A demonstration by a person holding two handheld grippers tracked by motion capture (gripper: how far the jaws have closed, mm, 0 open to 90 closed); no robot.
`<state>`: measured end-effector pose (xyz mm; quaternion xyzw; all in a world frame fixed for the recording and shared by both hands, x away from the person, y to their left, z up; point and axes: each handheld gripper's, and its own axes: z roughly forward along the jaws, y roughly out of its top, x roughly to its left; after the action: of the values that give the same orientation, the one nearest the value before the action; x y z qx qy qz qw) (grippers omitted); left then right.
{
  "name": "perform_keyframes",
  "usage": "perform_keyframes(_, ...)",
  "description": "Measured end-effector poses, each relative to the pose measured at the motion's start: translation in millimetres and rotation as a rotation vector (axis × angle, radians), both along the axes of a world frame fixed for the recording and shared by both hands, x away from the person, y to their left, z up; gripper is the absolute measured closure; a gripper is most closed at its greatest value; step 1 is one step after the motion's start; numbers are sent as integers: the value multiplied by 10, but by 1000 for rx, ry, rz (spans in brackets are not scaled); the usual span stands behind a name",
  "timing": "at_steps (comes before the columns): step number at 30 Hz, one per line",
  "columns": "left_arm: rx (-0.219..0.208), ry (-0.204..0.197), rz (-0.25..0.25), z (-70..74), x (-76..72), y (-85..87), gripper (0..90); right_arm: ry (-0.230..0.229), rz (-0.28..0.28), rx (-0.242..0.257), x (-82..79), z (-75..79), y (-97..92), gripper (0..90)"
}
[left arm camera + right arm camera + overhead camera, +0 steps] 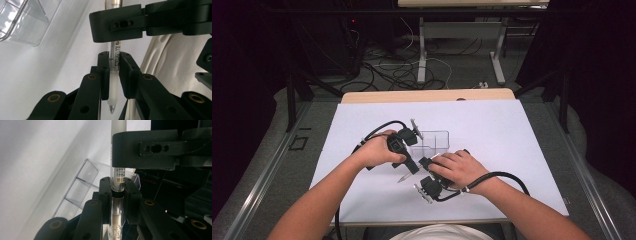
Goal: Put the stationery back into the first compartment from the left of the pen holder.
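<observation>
A slim pen with a clear barrel and a printed label (115, 60) is held by both grippers at once, just in front of a clear plastic organizer box (434, 132). My left gripper (114, 75) is shut on the frosted grip section, and the writing tip points back toward its camera. My right gripper (117, 195) is shut on the pen (117, 173) at the black ring by its clear cap end. Each gripper's jaws cross the other's view higher up the pen. In the high view the two grippers (414, 167) (426, 162) meet over the white sheet, and one pen end (403, 177) pokes out.
The organizer (82, 185) has several open compartments and stands on a large white sheet (492, 145) covering the table. The person's light shirt (170, 62) is close behind the pen. Cables trail from both grippers. Table legs and floor cables lie beyond the far edge.
</observation>
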<state>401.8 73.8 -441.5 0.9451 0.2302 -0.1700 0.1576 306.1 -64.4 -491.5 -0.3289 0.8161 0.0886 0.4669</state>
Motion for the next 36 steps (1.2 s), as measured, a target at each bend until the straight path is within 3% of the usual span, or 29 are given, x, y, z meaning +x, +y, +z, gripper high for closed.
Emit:
perform_keyframes(11, -3, 0, 26, 6, -6, 24, 787, -8, -16, 5, 3, -11, 21, 797)
perform_keyframes(17, -65, -7, 56, 67, -4, 113, 657, -6, -33, 16, 21, 5, 8, 797)
perform_keyframes(21, -127, -70, 98, 124, 0, 258, 575, 3, -38, 25, 34, 9, -33, 796)
perform_keyframes(22, -155, -87, 127, 126, -10, 299, 552, 5, -41, 35, 35, 10, -48, 796)
perform_keyframes(23, -165, -106, 123, 130, 4, 354, 532, 9, -42, 40, 41, 10, -63, 796)
perform_keyframes(28, -214, -253, 215, 62, 17, 550, 451, 13, -51, 80, 62, 45, -110, 796)
perform_keyframes(30, -206, -284, 225, 42, 44, 623, 442, 18, -55, 100, 73, 76, -119, 796)
perform_keyframes(34, -196, -402, 252, 3, 72, 774, 406, 49, -66, 145, 103, 128, -139, 796)
perform_keyframes(36, -183, -429, 270, -5, 73, 837, 403, 69, -69, 178, 130, 160, -149, 796)
